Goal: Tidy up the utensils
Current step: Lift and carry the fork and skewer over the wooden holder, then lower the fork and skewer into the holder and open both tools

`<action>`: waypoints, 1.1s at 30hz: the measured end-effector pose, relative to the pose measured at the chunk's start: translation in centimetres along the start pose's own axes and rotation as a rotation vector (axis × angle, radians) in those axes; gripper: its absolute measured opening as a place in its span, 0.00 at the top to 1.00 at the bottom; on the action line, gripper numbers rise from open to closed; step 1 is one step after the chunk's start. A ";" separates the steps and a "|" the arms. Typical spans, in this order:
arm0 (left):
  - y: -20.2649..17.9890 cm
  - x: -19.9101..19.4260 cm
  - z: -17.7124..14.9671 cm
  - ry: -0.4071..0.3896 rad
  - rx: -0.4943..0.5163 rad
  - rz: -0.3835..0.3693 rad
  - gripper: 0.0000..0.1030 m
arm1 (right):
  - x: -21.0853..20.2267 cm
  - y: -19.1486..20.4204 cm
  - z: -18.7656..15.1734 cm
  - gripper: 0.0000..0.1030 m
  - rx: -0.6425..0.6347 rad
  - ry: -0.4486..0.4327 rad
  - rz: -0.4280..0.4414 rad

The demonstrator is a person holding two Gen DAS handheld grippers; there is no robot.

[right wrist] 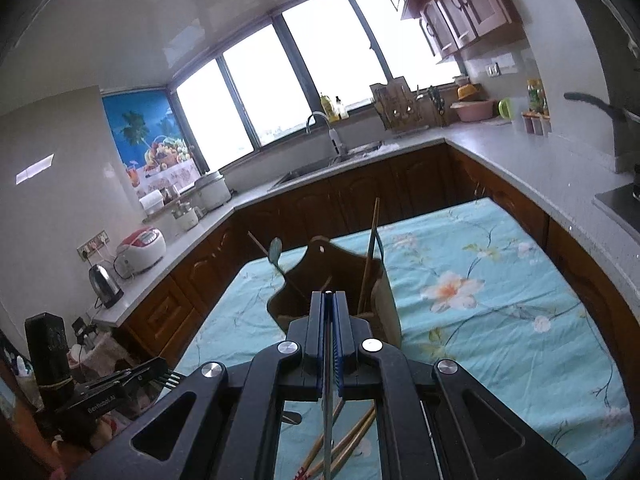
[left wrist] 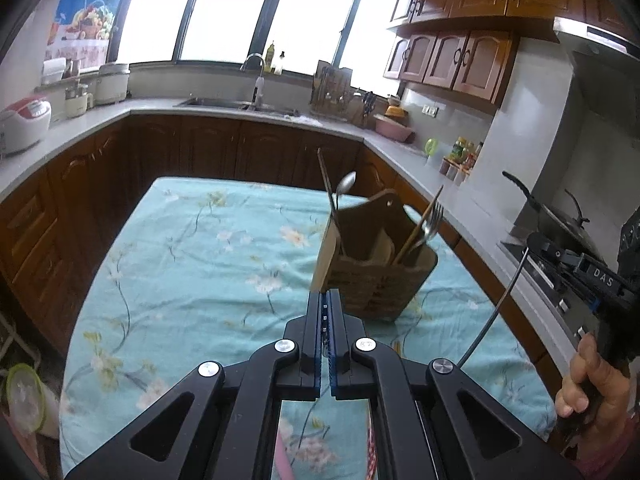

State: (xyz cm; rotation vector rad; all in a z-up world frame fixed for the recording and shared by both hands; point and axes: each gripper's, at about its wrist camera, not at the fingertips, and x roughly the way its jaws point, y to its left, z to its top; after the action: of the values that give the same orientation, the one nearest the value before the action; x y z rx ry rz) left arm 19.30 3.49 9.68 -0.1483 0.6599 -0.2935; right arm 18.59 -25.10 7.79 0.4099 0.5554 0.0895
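Ahead of both tools, at twelve o'clock on the blue floral table (right wrist: 500,280): wooden utensil holder (left wrist: 376,276), upright, already stocked with spoon (left wrist: 346,184), fork (left wrist: 434,220) and chopsticks. Right tool (right wrist: 330,294): clenched on a thin metal utensil (left wrist: 494,312), long axis running along the fingers, handle trailing toward the camera; nearer of the two, tip just short of the holder's rim. Left tool (left wrist: 325,293): fingers closed on nothing, level, near the holder's front wall. Loose chopsticks (right wrist: 340,440) lie at six o'clock beneath the right tool.

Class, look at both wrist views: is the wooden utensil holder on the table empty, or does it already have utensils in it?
Not empty. The utensil holder stands upright on the tablecloth, with a spoon, fork and chopsticks sticking out.
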 end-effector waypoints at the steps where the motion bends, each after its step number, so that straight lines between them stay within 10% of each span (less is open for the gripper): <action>1: -0.1 0.0 0.4 -0.009 0.004 0.001 1.00 | -0.1 0.0 0.4 0.97 -0.002 -0.016 -0.002; 16: -0.2 1.7 6.0 -0.118 0.032 0.018 1.00 | 0.5 -0.4 6.2 0.97 -0.007 -0.198 -0.026; 33: -0.6 9.9 9.4 -0.022 0.052 0.071 1.00 | 5.6 -1.7 8.6 0.97 -0.007 -0.310 -0.087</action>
State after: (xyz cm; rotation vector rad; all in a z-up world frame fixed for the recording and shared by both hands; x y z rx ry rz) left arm 32.45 0.23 11.35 -0.0781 0.6338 -0.2404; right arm 27.83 -28.59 11.03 0.3831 0.2670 -0.0557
